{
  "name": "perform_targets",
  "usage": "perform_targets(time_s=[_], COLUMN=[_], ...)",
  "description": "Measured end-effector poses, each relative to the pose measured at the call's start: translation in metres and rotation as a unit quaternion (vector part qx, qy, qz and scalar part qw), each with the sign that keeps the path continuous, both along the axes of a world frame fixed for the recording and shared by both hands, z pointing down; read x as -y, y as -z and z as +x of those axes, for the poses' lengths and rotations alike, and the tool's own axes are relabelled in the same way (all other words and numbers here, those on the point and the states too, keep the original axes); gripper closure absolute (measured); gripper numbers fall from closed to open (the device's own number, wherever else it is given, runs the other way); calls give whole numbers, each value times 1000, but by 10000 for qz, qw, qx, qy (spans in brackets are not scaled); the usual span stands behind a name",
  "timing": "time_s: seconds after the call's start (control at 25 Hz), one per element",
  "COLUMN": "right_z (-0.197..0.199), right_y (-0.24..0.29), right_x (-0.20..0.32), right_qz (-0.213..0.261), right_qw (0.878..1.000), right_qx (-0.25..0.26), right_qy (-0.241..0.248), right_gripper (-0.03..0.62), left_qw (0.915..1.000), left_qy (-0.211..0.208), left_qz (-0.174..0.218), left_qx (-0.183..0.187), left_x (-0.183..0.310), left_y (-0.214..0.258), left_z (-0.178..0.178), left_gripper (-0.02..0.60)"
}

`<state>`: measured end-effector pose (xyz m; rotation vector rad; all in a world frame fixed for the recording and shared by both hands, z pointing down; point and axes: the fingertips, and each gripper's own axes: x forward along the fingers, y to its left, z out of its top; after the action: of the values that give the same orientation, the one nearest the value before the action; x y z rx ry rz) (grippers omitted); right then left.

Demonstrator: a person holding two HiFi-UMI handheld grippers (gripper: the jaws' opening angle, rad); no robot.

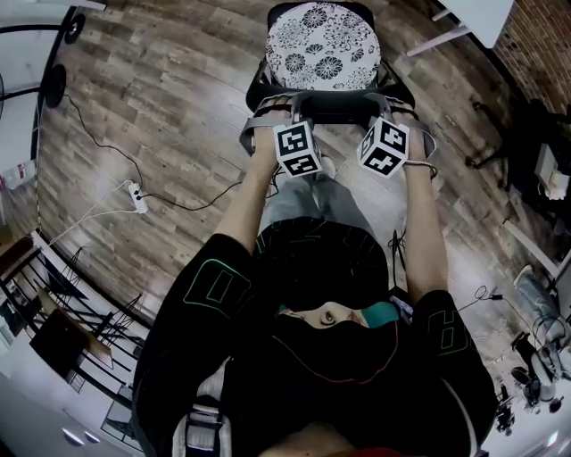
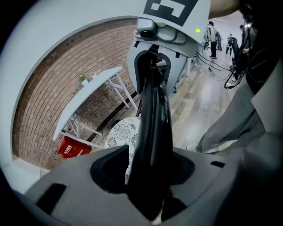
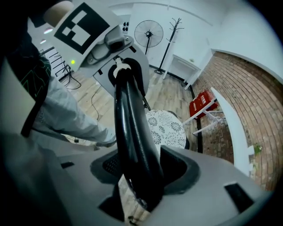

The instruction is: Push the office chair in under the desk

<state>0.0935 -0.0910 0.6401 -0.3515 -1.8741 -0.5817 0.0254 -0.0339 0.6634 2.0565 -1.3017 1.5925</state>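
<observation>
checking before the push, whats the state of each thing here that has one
office chair: upright, seat unoccupied, not yet under the desk
chair backrest: top rim caught in both claws
left claw: shut on the chair backrest
right claw: shut on the chair backrest
desk: standing, chair not under it
power strip: lying on the floor, cables plugged in

A: What of the office chair [image 1: 326, 67] is hidden in the head view?
B: Its base, under the floral seat [image 1: 321, 36]; the marker cubes [image 1: 297, 148] cover the jaws at its 6 o'clock.
A: The desk [image 1: 486, 13]?
B: Cut off at 1 o'clock (one white corner shows).
A: The left gripper view?
B: The backrest [image 2: 152, 114] blocks part of the seat; people [image 2: 214, 33] at 1 o'clock, too small.
</observation>
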Motion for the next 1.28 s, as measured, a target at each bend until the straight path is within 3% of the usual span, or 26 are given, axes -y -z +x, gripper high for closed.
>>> perform_targets(time_s=[0.16, 0.28, 0.56, 0.96, 1.28], right_z=[3, 2, -1, -43, -90], right_y=[-4, -5, -7, -4, -5], right_x=[0, 0, -3, -18, -28], right_qz=[27, 14, -48, -195, -368], right_qw=[9992, 9986, 9974, 9955, 9901], right_qx=[-404, -528, -684, -755, -1038], right_qy=[-36, -68, -215, -543, -868], right_gripper=[381, 384, 387, 387, 381], left_qw=[9982, 9972, 9963, 9943, 9886], left_qy=[-569, -637, -759, -977, -1447], left_qz=[-47, -138, -193, -383, -421], left_qx=[-205, -366, -362, -159, -16], left_x=[3, 2, 1, -9, -9], left_y=[-5, -5, -5, -11, -9], left_z=[6, 8, 3, -52, -105], left_gripper=[388, 408, 405, 379, 379])
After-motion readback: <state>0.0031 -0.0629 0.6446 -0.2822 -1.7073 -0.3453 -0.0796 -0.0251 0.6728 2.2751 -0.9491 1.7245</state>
